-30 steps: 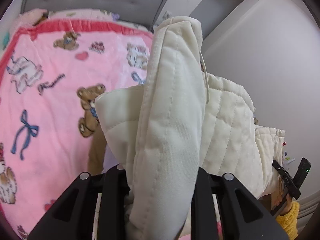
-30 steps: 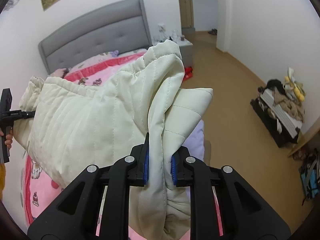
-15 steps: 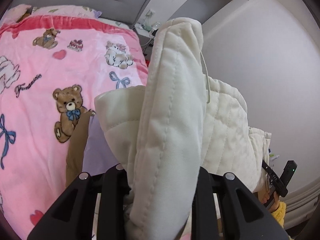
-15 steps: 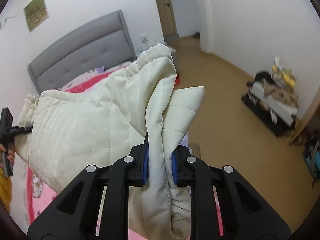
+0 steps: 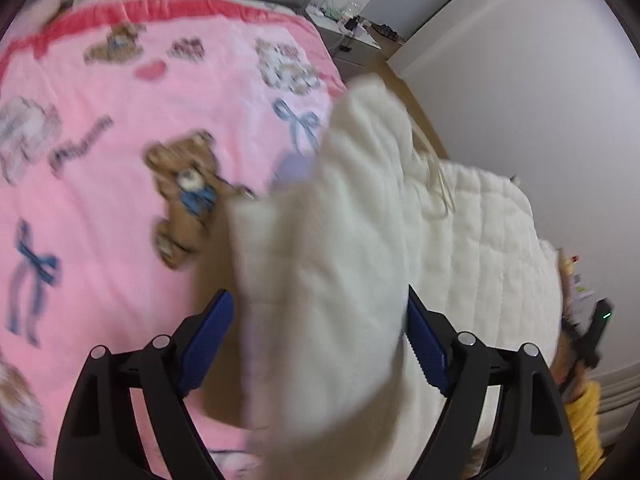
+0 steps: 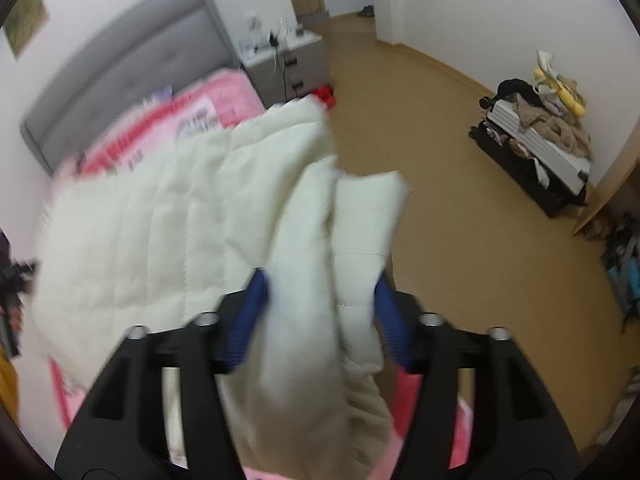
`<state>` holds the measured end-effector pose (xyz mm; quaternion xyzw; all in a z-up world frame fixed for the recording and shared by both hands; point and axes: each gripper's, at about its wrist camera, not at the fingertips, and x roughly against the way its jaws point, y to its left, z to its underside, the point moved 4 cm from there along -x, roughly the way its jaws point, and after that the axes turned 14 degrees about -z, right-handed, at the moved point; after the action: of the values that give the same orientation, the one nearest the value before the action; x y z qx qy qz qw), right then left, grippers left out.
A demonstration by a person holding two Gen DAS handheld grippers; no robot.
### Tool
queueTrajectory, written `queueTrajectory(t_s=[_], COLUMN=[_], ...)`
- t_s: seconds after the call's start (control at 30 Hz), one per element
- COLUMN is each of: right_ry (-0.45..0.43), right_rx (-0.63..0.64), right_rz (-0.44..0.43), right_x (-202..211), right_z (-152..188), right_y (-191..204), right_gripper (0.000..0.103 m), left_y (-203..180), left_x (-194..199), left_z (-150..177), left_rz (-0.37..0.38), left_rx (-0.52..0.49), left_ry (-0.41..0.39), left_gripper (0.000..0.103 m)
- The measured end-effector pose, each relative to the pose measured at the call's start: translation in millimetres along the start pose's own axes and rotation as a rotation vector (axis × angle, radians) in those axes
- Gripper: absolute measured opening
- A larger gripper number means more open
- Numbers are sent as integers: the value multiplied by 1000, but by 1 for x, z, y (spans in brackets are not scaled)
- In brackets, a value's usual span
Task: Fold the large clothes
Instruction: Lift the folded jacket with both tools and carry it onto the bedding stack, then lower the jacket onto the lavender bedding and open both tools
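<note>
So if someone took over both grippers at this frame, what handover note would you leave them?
Left gripper: jaws have just been opening and now stand wide. The cream quilted jacket still lies between them, no longer clamped.
Right gripper: the same, jaws just opened, a fold of the jacket loose between the blue pads.
Where: the jacket is bunched over the near end of the bed, on the pink blanket; the frames are blurred.
Done: jacket brought down to the bed and let go.
Left: draw both grippers clear, probably smooth it flat, then fold it.

motion-blurred cream quilted coat point(image 5: 340, 260), its lower folds cut off, smeared blanket point(image 5: 100, 200) print
</note>
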<state>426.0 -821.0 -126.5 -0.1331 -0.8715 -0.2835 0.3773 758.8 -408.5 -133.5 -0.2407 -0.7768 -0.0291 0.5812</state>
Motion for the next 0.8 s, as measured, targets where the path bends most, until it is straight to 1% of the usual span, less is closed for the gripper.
queueTrajectory(t_s=[0.07,0.1,0.13,0.17,0.2,0.23,0.27,0.3,0.33,0.37,0.4,0.43,0.47,0.5,0.53,0.57,0.6,0.63,0.7,0.77,0.8], right_ry=[-64,-112,-150,-197,-213,-216,-205,-175,-145,-99,-56,-31,-6,32,52,91,119,162,198,220,218], right_rx=[-3,13,35,83,123,178,225,272,290,290,270,251,217,173,155,132,125,126,152,188,186], right_rz=[-30,-39,-47,-69,-87,-105,-114,-102,-90,-73,-55,-45,-35,-37,-29,-3,1,9,25,60,67], right_x=[24,40,52,65,70,72,69,59,47,27,10,0,-14,-31,-40,-54,-63,-77,-95,-109,-115], right_z=[-13,-23,-30,-39,-45,-49,-54,-58,-60,-62,-63,-63,-63,-60,-58,-51,-45,-35,-21,-9,-4], right_y=[1,5,9,20,29,41,51,63,70,75,75,75,71,66,62,54,49,44,42,41,39], right_gripper=[67,69,71,71,71,71,69,64,60,52,47,44,43,43,43,41,37,36,35,35,35], left_y=[4,0,-7,-20,-29,-43,-62,-75,-85,-93,-94,-92,-87,-81,-73,-68,-61,-58,-49,-44,-43], left_x=[17,31,44,64,74,86,93,90,81,63,43,28,15,1,-11,-16,-29,-34,-45,-51,-52], left_z=[-11,-16,-20,-24,-27,-28,-28,-28,-30,-33,-36,-36,-34,-33,-29,-23,-17,-11,0,6,11], left_rz=[-1,-13,-2,26,51,99,139,127,93,38,6,-6,-2,0,-7,-8,-1,0,17,43,49], left_rx=[-38,-72,-110,-165,-195,-236,-291,-322,-342,-340,-315,-282,-247,-205,-176,-159,-135,-127,-105,-75,-66], left_ry=[-8,-42,-86,-159,-212,-266,-300,-299,-279,-230,-175,-127,-96,-75,-63,-53,-29,-21,-24,-30,-27], left_gripper=[82,82,82,82,82,82,83,83,83,83,83,83,83,83,83,83,82,82,82,82,82])
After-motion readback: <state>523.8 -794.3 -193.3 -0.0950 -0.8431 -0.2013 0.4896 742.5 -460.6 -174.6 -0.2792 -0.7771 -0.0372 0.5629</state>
